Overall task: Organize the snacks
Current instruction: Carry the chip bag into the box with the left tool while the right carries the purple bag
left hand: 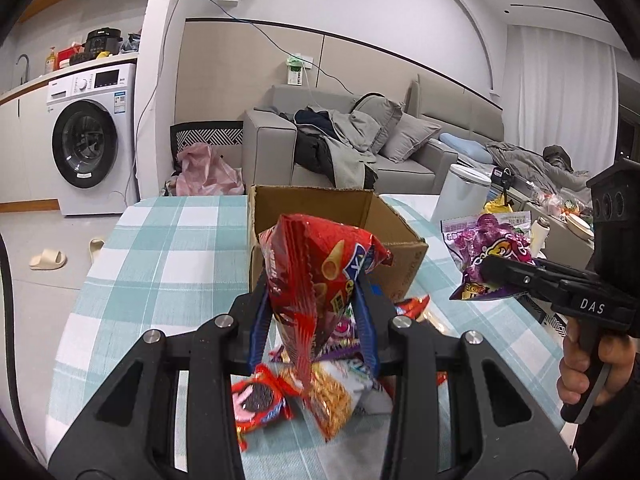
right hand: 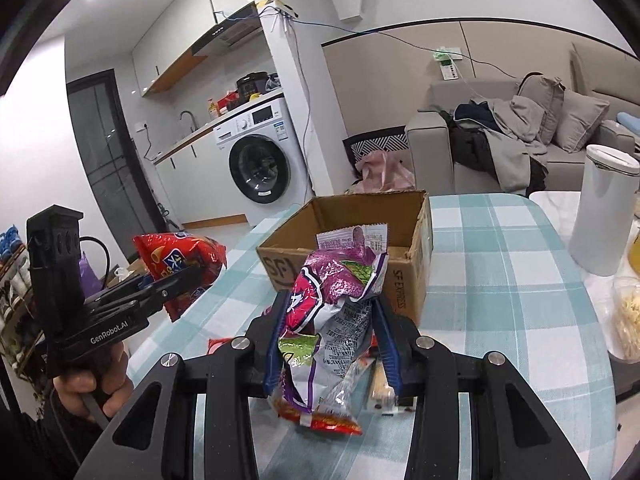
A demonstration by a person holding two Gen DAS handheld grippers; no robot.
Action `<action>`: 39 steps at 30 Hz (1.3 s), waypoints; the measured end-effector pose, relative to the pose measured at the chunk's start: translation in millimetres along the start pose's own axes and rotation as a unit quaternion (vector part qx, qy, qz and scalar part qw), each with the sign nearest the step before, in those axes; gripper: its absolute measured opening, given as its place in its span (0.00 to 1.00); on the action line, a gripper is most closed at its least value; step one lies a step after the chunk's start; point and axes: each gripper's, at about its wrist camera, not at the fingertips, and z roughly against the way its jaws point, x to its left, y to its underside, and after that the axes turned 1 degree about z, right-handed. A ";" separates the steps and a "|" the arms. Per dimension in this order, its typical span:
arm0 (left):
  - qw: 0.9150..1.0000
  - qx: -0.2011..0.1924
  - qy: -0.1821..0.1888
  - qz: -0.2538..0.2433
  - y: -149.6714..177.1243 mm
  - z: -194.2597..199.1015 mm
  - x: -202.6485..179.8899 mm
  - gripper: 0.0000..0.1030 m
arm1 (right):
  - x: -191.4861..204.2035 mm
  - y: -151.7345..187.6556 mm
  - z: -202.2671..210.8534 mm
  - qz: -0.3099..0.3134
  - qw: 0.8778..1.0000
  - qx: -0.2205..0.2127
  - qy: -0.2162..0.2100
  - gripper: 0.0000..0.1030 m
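My left gripper (left hand: 312,300) is shut on a red snack bag (left hand: 320,280) and holds it above the table, just in front of the open cardboard box (left hand: 404,256). My right gripper (right hand: 330,320) is shut on a purple snack bag (right hand: 336,300), also lifted, near the box (right hand: 416,280). Each gripper shows in the other's view: the right gripper (left hand: 486,272) with the purple bag (left hand: 492,248) at the right, the left gripper (right hand: 192,276) with the red bag (right hand: 180,256) at the left. Several loose snack packets (left hand: 304,396) lie on the checked tablecloth (left hand: 168,248) below.
A white cylindrical container (right hand: 600,208) stands on the table at the right, beside a clear bag of snacks (right hand: 630,316). A washing machine (left hand: 90,140) and a sofa (left hand: 360,140) stand beyond the table. Slippers (left hand: 48,258) lie on the floor.
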 end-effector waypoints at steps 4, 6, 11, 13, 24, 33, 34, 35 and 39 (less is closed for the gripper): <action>1.000 -0.008 -0.004 -0.004 -12.7 -18.3 -1.3 0.33 | -5.8 -12.0 -11.7 -0.012 1.000 -0.004 0.010 0.39; 1.000 -0.008 -0.003 -0.005 -19.2 -29.0 -1.9 0.33 | -8.7 -17.3 -18.0 -0.017 1.000 -0.004 0.012 0.39; 1.000 -0.012 -0.009 -0.012 -30.8 -52.4 -2.6 0.33 | -11.5 -28.7 -29.9 -0.022 1.000 -0.009 0.019 0.39; 1.000 -0.010 -0.011 -0.013 -33.9 -62.5 -1.5 0.33 | -12.1 -32.3 -33.3 -0.023 0.999 -0.014 0.019 0.39; 1.000 0.002 -0.009 0.005 -44.9 -106.7 22.6 0.33 | -23.8 -51.8 -63.0 -0.051 0.998 -0.019 0.027 0.39; 1.000 0.003 -0.016 0.002 -60.2 -140.4 29.9 0.33 | -33.7 -58.3 -100.8 -0.067 0.997 0.004 0.029 0.39; 1.000 0.003 -0.018 0.001 -61.3 -144.2 30.3 0.33 | -34.6 -58.5 -103.7 -0.067 0.997 0.006 0.030 0.39; 1.000 0.005 -0.022 -0.001 -61.8 -150.0 30.7 0.33 | -36.1 -58.8 -107.4 -0.068 0.997 0.009 0.031 0.39; 0.999 0.021 -0.027 -0.004 -59.9 -168.4 33.1 0.33 | -43.9 -58.8 -121.2 -0.073 0.997 0.021 0.030 0.39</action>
